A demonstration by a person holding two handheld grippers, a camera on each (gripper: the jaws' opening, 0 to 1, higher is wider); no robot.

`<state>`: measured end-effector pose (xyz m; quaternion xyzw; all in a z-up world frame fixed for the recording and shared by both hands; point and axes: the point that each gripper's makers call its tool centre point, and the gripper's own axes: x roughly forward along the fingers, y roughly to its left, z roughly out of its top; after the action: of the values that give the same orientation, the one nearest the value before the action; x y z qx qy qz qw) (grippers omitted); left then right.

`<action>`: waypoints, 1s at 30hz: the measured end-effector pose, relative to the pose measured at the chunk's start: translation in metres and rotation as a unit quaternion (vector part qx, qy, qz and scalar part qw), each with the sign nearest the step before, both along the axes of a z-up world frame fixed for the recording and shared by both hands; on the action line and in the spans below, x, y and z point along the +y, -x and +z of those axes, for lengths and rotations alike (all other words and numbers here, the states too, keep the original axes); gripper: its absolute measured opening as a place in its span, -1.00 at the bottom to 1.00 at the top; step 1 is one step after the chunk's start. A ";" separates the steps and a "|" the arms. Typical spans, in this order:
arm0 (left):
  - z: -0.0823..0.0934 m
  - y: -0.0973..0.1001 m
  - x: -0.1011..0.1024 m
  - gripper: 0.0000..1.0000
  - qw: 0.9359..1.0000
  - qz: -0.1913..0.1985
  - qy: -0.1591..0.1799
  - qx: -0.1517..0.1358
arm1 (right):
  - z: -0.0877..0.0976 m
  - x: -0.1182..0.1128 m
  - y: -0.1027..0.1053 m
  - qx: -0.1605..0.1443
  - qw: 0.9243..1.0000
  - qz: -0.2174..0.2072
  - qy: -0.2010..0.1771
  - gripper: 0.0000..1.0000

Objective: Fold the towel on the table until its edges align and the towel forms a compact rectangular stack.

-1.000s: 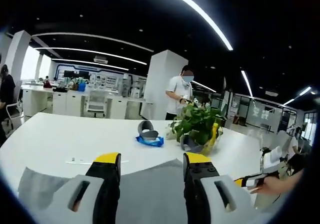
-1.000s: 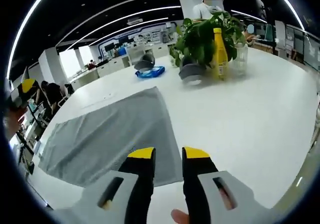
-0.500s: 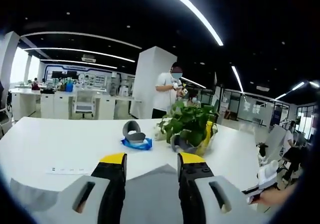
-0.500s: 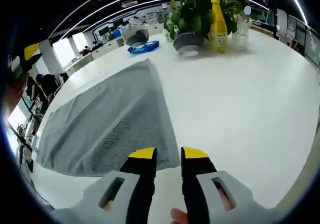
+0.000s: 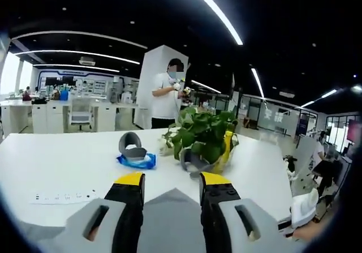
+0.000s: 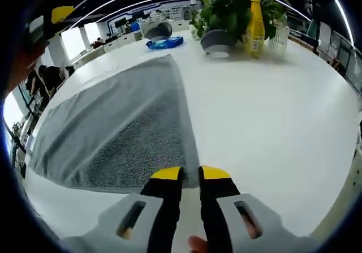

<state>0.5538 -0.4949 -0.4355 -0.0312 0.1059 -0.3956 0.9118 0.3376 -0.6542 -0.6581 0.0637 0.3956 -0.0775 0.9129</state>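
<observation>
A broad white table [image 6: 271,111] is carrying everything, standing in a big office hall with a black ceiling and long strip lights [image 5: 212,9]. A white pillar [image 5: 148,77] is rising beyond the table's far edge, and a person [image 5: 167,91] in a white top is standing beside it. Desks and white cabinets [image 5: 56,114] are lining the far wall.

The grey towel [image 6: 124,128] is lying flat on the table, spread open and not yet folded. In the right gripper view, the right tongs [image 6: 191,176] are sitting at its near corner with their yellow-tipped jaws nearly together; whether cloth is pinched between them cannot be told. The left tongs [image 5: 169,182] are standing with jaws apart over another corner of the towel, which is showing in the gap between them. That same left gripper is showing at the upper left of the right gripper view.

A grey pot [image 6: 218,39] is holding a leafy green plant [image 6: 229,7], and a yellow bottle [image 6: 255,20] is standing just beside it. Farther left, a blue packet [image 5: 136,161] is lying on the table with a grey roll [image 5: 130,145] resting on it. A white power strip [image 5: 56,197] is lying flat near the towel.
</observation>
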 end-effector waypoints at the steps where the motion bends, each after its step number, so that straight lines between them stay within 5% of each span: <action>1: -0.001 -0.001 -0.007 -0.21 1.000 -0.003 -0.003 -0.002 | 0.000 -0.001 0.001 0.002 1.000 0.005 0.011 -0.82; 10: -0.018 -0.011 -0.053 -0.23 0.999 -0.028 -0.026 -0.004 | -0.002 0.002 -0.002 -0.004 1.000 0.011 0.016 -0.93; 30: -0.108 -0.051 -0.128 -0.27 0.995 -0.052 -0.075 0.031 | -0.002 0.002 -0.005 -0.014 1.000 -0.004 -0.012 -0.97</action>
<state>0.6049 -0.6228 -0.5432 0.0307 0.1649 -0.4323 0.8860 0.3421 -0.6519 -0.6597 0.0772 0.3839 -0.0751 0.9171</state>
